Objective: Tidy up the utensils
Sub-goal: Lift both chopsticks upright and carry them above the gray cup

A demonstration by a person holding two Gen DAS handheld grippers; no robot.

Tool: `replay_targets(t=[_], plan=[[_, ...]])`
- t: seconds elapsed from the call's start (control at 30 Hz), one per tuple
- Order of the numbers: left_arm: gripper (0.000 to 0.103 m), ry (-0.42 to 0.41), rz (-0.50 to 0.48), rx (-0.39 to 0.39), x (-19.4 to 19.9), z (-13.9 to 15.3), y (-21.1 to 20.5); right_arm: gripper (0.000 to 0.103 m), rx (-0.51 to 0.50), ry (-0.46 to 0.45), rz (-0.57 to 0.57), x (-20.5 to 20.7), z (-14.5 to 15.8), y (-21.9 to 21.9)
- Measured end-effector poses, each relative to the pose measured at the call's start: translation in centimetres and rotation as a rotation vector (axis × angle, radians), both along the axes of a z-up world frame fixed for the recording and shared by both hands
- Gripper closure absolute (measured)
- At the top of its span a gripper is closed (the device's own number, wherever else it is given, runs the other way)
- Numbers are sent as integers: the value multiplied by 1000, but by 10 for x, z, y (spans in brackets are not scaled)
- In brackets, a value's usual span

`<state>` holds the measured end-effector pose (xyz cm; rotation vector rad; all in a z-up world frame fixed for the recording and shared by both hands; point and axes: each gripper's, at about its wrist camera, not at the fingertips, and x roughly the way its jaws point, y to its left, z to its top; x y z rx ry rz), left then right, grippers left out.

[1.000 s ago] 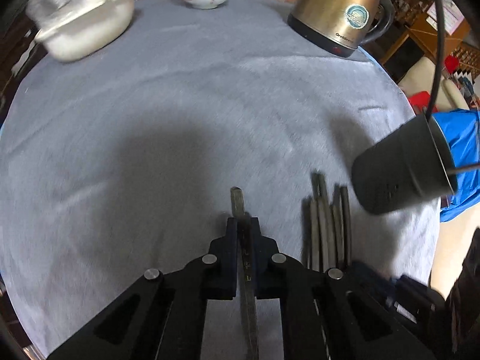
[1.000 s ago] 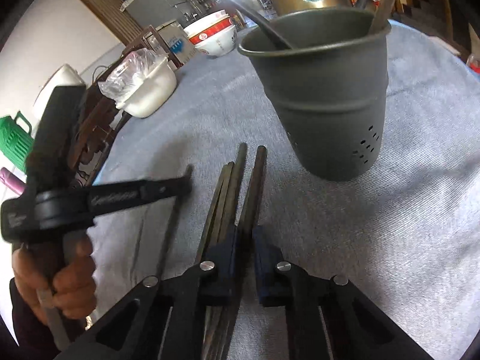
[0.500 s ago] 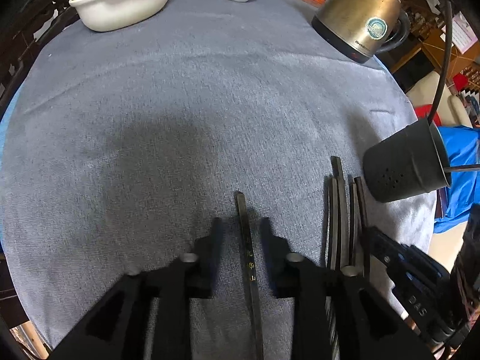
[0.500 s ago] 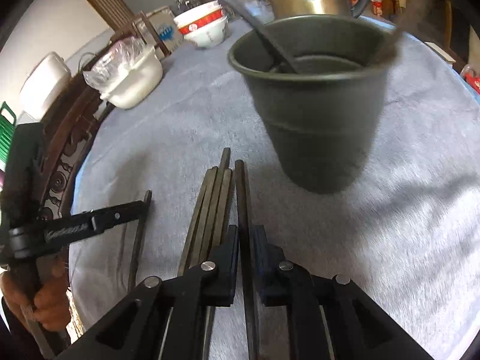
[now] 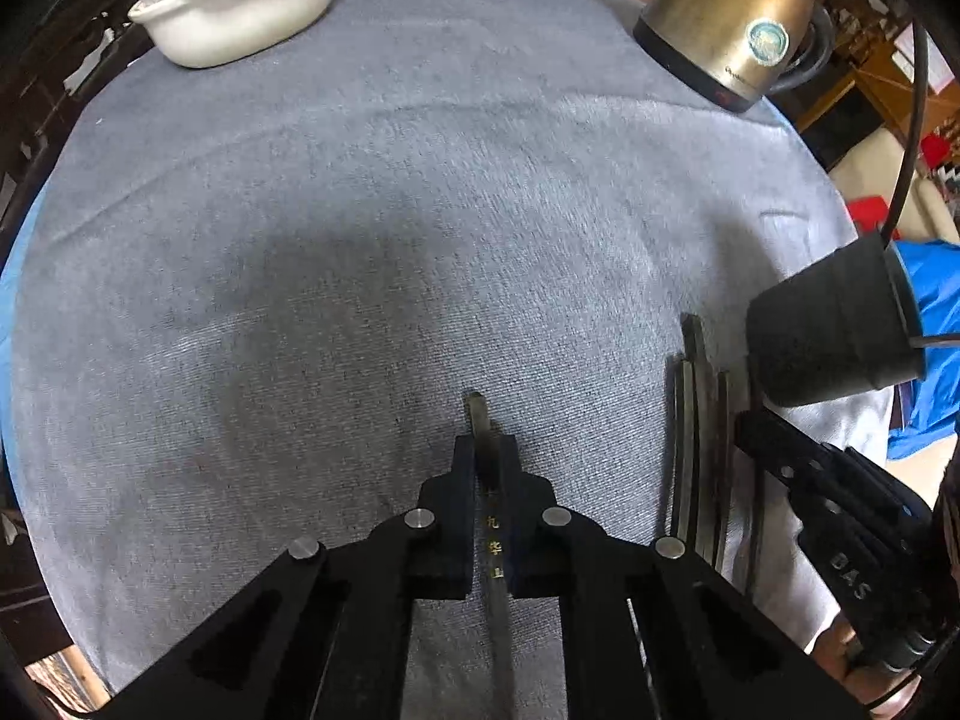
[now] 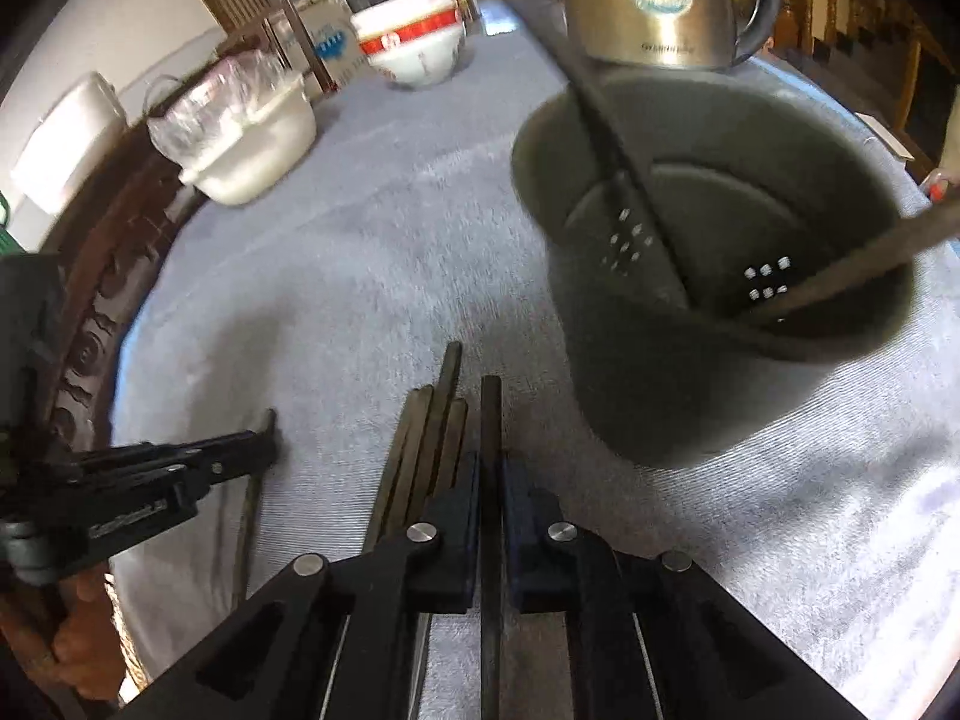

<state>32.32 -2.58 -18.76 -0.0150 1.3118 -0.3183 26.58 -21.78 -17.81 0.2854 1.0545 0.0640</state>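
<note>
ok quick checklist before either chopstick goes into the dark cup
1. Left gripper shut on a chopstick: ok. Its jaws opened and closed again just now and now pinch the stick.
2. Right gripper shut on its own chopstick: ok.
3. Only one stick per grip: ok. The loose chopsticks lie beside the right jaws, not between them.
4. Dark cup upright with an open mouth: ok. Two utensils already lean inside, but there is room.
5. Sticks lifted clear of the cloth: cannot tell.
6. Path to the cup free: ok for the right; the left must pass the right gripper.
</note>
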Motion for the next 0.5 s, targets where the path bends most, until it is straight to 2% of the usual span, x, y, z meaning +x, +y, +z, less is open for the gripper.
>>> replay_targets(t=[0.13,0.3,0.5], plan=[[97,-71,20,-29,-12,26,7,95,41,-90,11,-17,25,-9],[97,-201,42,-72,-32,80,17,95,89,-251,8,-47,68,-18],[97,-343,61,-123,-57,141,20,96,94,-440,-5,-75,117,-15]])
